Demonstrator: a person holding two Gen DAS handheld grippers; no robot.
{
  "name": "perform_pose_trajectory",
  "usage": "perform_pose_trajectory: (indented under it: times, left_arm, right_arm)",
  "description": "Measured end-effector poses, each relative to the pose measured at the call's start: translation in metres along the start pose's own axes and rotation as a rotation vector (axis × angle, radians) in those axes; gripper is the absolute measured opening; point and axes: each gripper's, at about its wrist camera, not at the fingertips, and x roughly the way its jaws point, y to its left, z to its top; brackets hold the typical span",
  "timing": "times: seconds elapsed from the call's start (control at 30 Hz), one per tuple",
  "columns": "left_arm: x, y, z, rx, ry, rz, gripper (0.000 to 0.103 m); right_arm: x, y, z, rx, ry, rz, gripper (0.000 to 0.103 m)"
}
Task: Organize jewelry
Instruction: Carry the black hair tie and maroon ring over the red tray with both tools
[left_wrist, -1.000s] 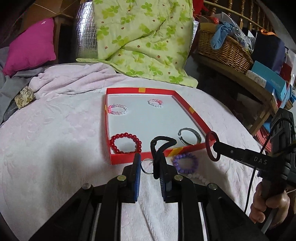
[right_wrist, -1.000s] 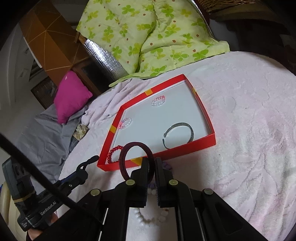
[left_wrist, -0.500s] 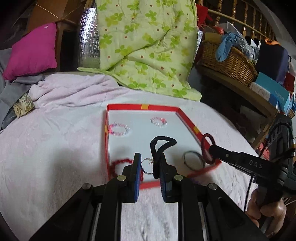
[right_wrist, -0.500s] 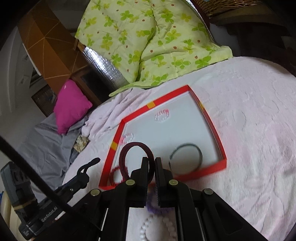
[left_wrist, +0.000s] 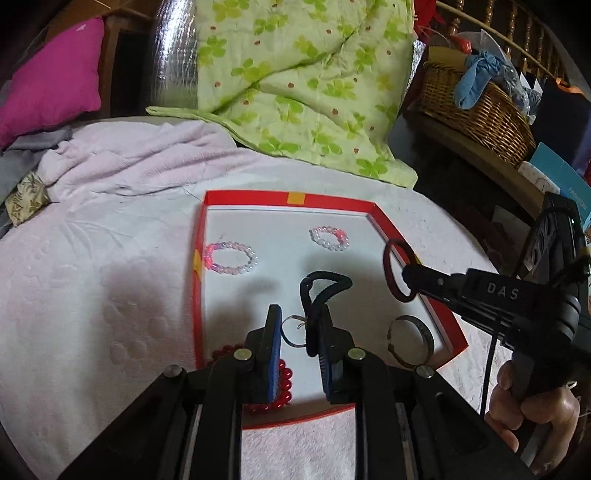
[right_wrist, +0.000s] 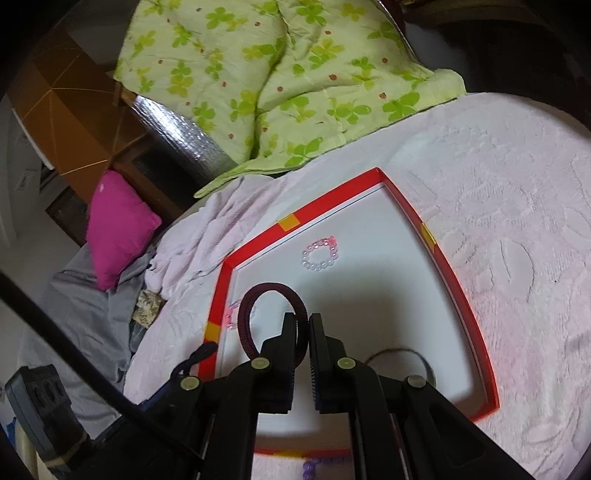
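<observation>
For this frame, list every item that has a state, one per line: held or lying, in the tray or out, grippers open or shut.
left gripper: shut on black hair tie
black hair tie: held above tray
right gripper: shut on maroon hair tie
maroon hair tie: held above tray
red tray: open, on the bed
red bead bracelet: lying in tray
silver bangle: lying in tray
purple beads: outside tray

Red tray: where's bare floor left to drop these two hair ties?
The widest bare patch in the red tray lies mid-floor, between the pearl bracelet, the pink bead bracelet and the dark bangle. The near-left corner is crowded by the red bead bracelet.
</observation>
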Motion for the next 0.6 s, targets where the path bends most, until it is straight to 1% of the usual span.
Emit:
perform_pose_trajectory:
  times: [0.13, 0.3, 0.47, 0.6]
  left_arm:
    - [0.013, -0.005, 0.001, 0.016, 0.027, -0.002, 0.019]
    - [0.021, -0.006, -0.001, 0.029, 0.052, 0.022, 0.019]
    - [0.023, -0.007, -0.003, 0.043, 0.060, 0.041, 0.019]
    - [0.022, -0.008, -0.002, 0.044, 0.052, 0.048, 0.019]
  right_arm:
    - [0.012, -0.004, 0.003, 0.022, 0.026, -0.008, 0.007]
    - [0.023, -0.009, 0.004, 0.026, 0.047, -0.039, 0.007]
    - [0.029, -0.010, 0.001, 0.021, 0.061, -0.051, 0.007]
    - [0.029, -0.010, 0.000, 0.019, 0.061, -0.052, 0.011]
